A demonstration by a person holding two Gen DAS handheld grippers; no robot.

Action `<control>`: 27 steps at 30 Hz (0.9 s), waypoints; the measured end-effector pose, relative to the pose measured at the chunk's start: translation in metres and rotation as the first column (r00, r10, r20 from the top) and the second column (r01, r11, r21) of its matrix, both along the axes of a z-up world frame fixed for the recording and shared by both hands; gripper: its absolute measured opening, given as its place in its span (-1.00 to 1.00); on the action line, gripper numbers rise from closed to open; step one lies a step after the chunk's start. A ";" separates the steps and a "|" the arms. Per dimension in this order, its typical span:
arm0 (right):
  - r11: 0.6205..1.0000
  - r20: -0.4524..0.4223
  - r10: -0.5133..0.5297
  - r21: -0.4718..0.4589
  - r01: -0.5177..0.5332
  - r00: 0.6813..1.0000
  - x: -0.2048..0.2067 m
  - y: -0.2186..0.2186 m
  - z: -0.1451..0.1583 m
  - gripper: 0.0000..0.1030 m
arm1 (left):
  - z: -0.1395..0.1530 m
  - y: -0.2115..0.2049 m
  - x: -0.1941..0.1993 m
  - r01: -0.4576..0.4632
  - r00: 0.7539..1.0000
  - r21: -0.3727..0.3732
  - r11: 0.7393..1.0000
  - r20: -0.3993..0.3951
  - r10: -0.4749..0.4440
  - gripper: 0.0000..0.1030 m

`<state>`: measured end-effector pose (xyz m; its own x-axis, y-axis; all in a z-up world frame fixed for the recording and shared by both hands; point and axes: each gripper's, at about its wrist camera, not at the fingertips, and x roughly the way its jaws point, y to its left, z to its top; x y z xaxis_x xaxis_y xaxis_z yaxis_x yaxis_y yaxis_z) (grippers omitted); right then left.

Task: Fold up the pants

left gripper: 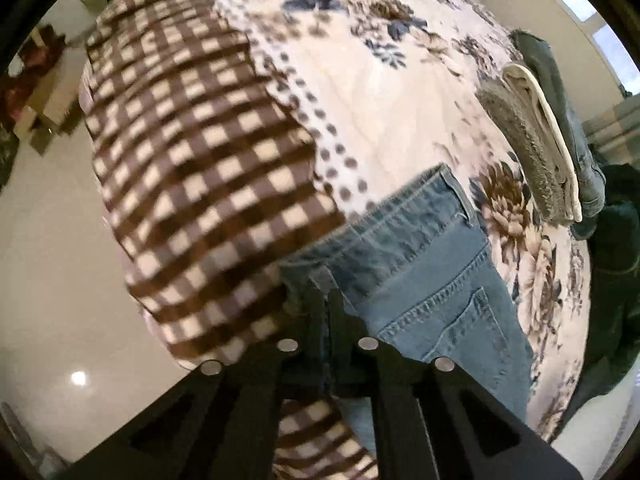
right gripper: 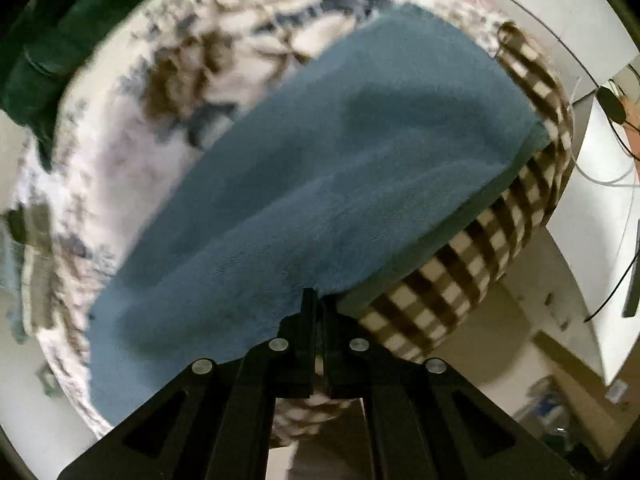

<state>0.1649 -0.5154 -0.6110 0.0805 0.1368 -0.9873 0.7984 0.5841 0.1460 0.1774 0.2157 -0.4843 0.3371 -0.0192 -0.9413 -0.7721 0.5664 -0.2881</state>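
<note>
Blue denim pants (left gripper: 424, 264), stitched at waistband and pocket, lie on a fleecy floral blanket (left gripper: 384, 92) beside a brown-and-cream checked cover (left gripper: 192, 168). The left gripper (left gripper: 326, 300) pinches the waistband edge; the right gripper (right gripper: 318, 300) pinches the denim's near edge. Folded clothes (left gripper: 548, 140) sit far right; glossy pale floor (left gripper: 52, 272) lies around.

Bright daylight, fisheye warp, right view motion-blurred

The left gripper (left gripper: 326, 300) points down, its jaws closed on the waistband edge of the blue jeans (left gripper: 424, 264). The jeans lie on a floral bedspread (left gripper: 376, 92), beside a brown checked blanket (left gripper: 192, 168) hanging over the bed's edge. Folded clothes (left gripper: 540, 136) sit stacked near the far edge.
</note>
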 end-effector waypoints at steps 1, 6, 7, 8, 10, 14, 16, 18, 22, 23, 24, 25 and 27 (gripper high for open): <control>0.999 -0.015 -0.013 0.032 0.014 1.000 0.000 -0.001 -0.010 -0.91 | -0.005 -0.001 0.003 -0.002 1.000 -0.016 1.000 0.003 0.002 -0.57; 0.973 0.031 -0.087 0.216 0.079 0.996 -0.003 0.001 -0.034 -0.39 | -0.028 -0.007 0.019 -0.027 1.000 -0.072 0.997 0.010 0.028 0.38; 0.970 0.041 -0.088 0.230 0.077 0.995 -0.002 0.004 -0.036 -0.37 | -0.036 -0.006 0.023 -0.043 0.999 -0.078 0.996 -0.010 0.042 0.38; 0.971 0.039 -0.081 0.229 0.070 0.996 -0.001 0.006 -0.037 -0.37 | -0.040 -0.004 0.026 -0.059 0.998 -0.069 0.996 -0.020 0.058 0.33; 0.976 0.034 -0.070 0.207 0.061 0.997 0.000 0.010 -0.038 -0.37 | -0.041 -0.004 0.030 -0.062 0.998 -0.025 0.998 -0.027 0.061 -0.10; 0.991 0.036 -0.052 0.125 0.047 0.998 0.003 0.018 -0.030 -0.87 | -0.022 -0.005 0.028 -0.016 1.000 0.063 0.998 -0.006 0.016 -0.76; 0.995 0.055 -0.044 0.096 0.039 0.998 0.001 0.019 -0.021 -0.93 | -0.011 -0.010 0.027 0.022 1.000 0.086 0.996 0.003 -0.022 -0.77; 0.995 0.069 -0.045 0.090 0.039 0.997 0.000 0.019 -0.012 -0.94 | 0.003 -0.011 0.023 0.041 0.999 0.093 0.995 0.027 -0.043 -0.77; 0.992 0.090 -0.050 0.117 0.039 0.995 -0.004 0.014 0.006 -0.94 | 0.032 -0.007 0.015 0.049 0.997 0.103 0.993 0.058 -0.056 -0.77; 0.991 0.090 -0.052 0.126 0.041 0.995 -0.006 0.013 0.009 -0.94 | 0.035 -0.003 0.013 0.054 0.997 0.099 0.994 0.055 -0.059 -0.77; 0.991 0.088 -0.051 0.130 0.040 0.995 -0.005 0.013 0.009 -0.94 | 0.035 0.000 0.012 0.056 0.997 0.097 0.994 0.047 -0.061 -0.77; 0.992 0.076 -0.039 0.126 0.029 0.996 -0.005 0.013 0.008 -0.94 | 0.032 0.002 0.012 0.055 0.998 0.094 0.994 0.039 -0.059 -0.77; 0.993 0.033 -0.004 0.120 0.000 0.999 -0.007 0.012 -0.002 -0.94 | 0.016 0.009 0.012 0.043 0.999 0.064 0.997 0.009 -0.044 -0.77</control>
